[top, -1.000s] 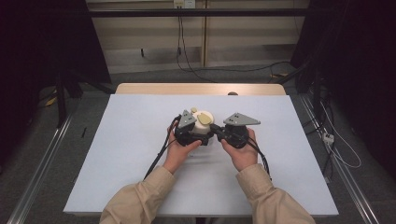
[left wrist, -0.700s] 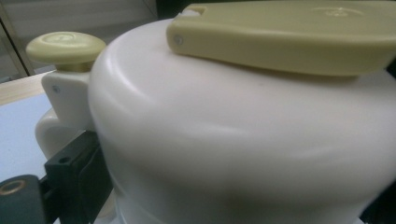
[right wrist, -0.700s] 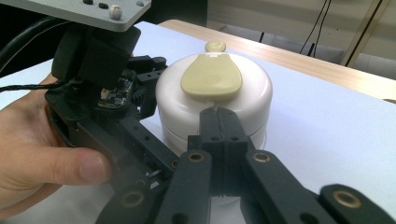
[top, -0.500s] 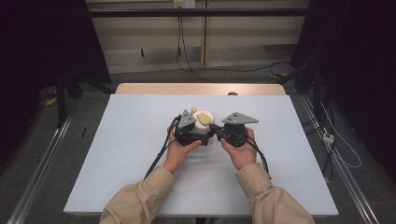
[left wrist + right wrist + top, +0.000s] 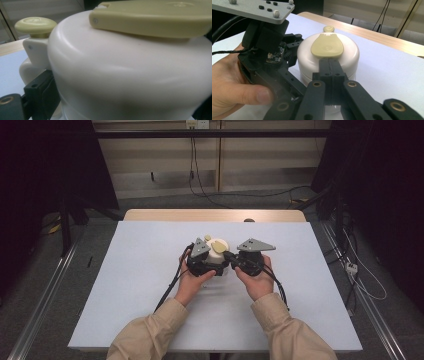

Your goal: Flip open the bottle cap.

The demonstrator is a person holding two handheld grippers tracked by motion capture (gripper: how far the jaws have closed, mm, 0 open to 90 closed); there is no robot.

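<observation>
Pale blue tabletop (image 5: 125, 285), wooden far edge (image 5: 165, 215), dark surroundings

One cream pot (image 5: 218, 253), one table (image 5: 140, 270), two grippers: left gripper (image 5: 202, 262), right gripper (image 5: 234, 256).

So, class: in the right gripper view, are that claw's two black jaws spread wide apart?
No, the right claw has its jaws pressed together, tips at the edge of the cream container.

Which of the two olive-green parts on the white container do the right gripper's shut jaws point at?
The broad flat tab on top; the small round knob sits beyond it at the far edge.
</observation>
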